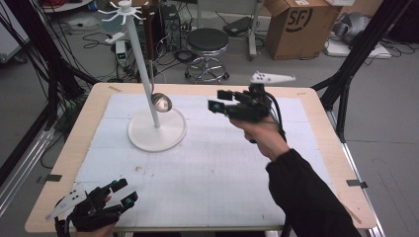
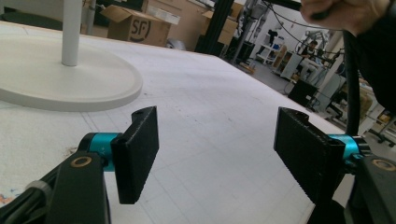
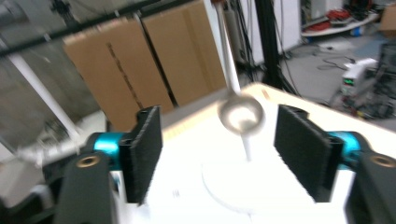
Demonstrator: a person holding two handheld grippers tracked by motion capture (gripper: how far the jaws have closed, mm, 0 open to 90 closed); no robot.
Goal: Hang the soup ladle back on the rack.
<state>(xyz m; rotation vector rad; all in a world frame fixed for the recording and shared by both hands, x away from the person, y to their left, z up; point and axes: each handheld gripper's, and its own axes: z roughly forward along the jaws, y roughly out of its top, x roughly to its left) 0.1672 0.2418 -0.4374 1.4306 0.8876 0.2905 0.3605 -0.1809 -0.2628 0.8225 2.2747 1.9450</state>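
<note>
White plastic makes up the stand (image 1: 148,74), whose round base (image 1: 157,131) rests on the pale gridded mat (image 1: 207,163) covering the wooden tabletop (image 1: 323,128), toward the far left part of it. Its pole leans slightly and ends in a crown of short hooks (image 1: 122,11). A shiny metal ladle (image 1: 159,98) hangs down along the pole, its bowl (image 1: 161,102) just above the base, touching or nearly touching the pole. The right hand-held gripper (image 1: 222,100) is held up over the far right part of the mat, pointing left toward the ladle, its jaws spread apart with nothing between them; in the right gripper view the ladle's bowl (image 3: 241,114) shows blurred in the gap, farther off. The left hand-held gripper (image 1: 123,192) sits low at the near left corner of the tabletop, well apart from the stand, jaws likewise released and empty. Behind the tabletop stand a black stool (image 1: 207,47) and a cardboard box (image 1: 301,24).
</note>
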